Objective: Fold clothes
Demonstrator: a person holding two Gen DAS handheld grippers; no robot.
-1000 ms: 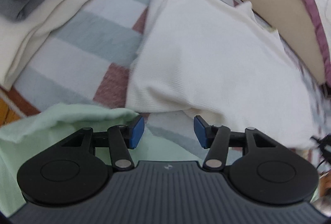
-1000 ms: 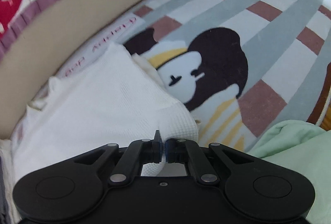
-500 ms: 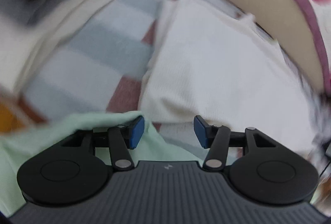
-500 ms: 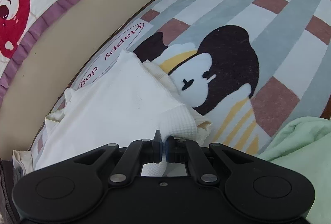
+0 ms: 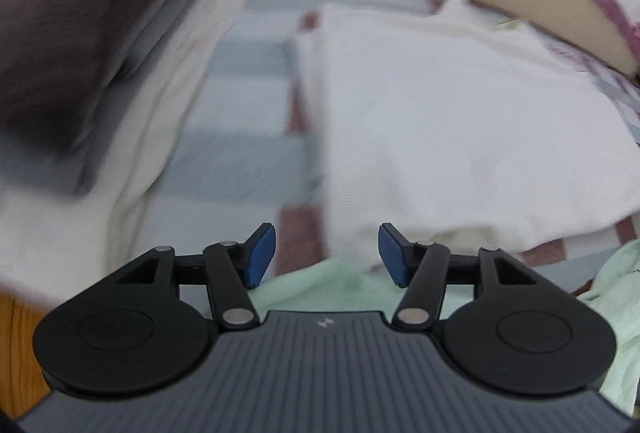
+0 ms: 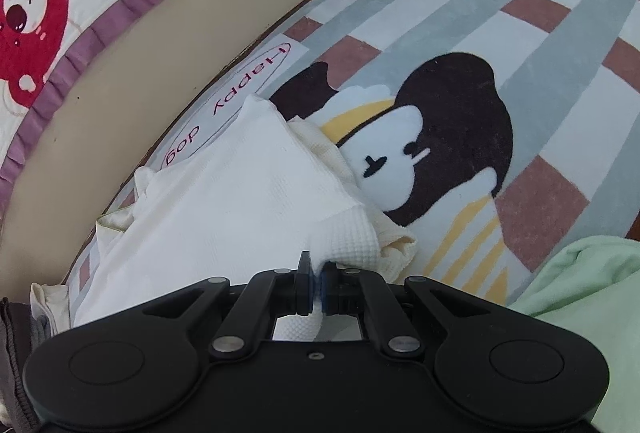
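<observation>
left view all blurry | dark clothes pile (image 5: 60, 33) smeared, cut off at the left edge | white garment (image 6: 240, 201) corner hidden inside the right gripper (image 6: 316, 289) | green cloth (image 6: 580, 293) cut off at the right edge | red cartoon face (image 6: 28, 25) on the bedding cut off at the left edge

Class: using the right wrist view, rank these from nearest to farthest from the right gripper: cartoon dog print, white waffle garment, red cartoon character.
1. White waffle garment: clamped in the right gripper.
2. Cartoon dog print: ahead, right.
3. Red cartoon character: far upper left.
</observation>
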